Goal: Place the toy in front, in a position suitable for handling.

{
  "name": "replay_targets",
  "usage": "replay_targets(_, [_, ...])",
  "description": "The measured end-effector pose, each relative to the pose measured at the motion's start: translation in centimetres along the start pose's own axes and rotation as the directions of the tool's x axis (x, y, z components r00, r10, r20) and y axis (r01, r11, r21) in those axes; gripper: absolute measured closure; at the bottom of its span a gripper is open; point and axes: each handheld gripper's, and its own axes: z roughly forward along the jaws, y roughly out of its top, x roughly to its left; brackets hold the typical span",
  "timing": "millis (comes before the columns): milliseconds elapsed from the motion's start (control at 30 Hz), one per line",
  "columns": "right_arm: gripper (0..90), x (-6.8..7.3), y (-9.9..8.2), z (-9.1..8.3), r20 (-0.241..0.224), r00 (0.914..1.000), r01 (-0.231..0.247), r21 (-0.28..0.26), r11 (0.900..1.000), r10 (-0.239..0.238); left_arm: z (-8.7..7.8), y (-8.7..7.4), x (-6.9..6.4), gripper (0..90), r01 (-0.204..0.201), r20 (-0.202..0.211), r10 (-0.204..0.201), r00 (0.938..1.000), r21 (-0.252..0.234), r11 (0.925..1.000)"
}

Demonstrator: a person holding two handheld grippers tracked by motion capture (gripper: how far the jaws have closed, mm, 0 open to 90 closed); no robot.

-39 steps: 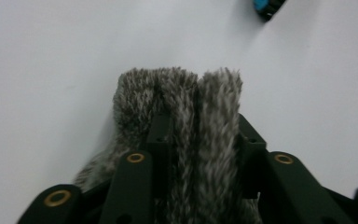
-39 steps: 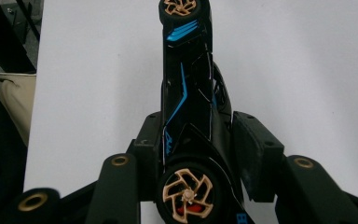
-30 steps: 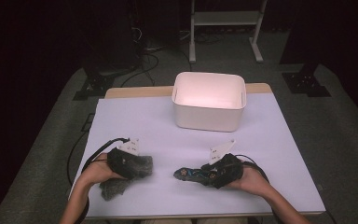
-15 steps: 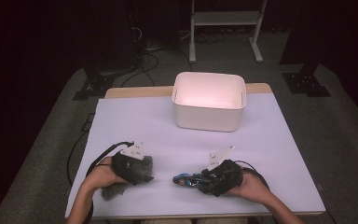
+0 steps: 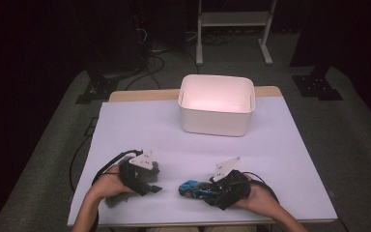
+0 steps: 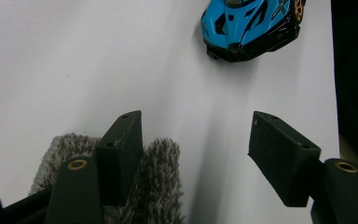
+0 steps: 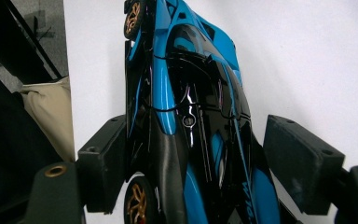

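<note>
While the left hand-held gripper (image 5: pixel 150 186), at seven o'clock on the surface (image 5: pixel 174 140), is seen part-open over a grey furry cloth (image 6: pixel 161 182), having just been opening, the blue toy car (image 5: pixel 195 189) is straddled lengthwise by the right hand-held gripper (image 5: pixel 212 193), the nearer, its jaws just widened, one pad clear.

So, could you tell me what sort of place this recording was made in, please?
Probably a lab or studio set up for recording: a white-covered table in a dark room, cables on the grey carpet, and a metal stand behind.

Toy car (image 5: pixel 196 189) right of fuzzy cloth (image 5: pixel 125 191) (near edge), bin (image 5: pixel 216 105) behind, all on table (image 5: pixel 280 145)
</note>
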Motion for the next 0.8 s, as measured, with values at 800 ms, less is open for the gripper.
replay_targets(800, [16.4,0.8,-0.6,1.5,-0.046,0.9989,0.009,0.04,0.9991,-0.007,0.6,-0.4,-0.3,27.3,0.028,0.012,-0.027,0.9996,-0.003,0.9996])
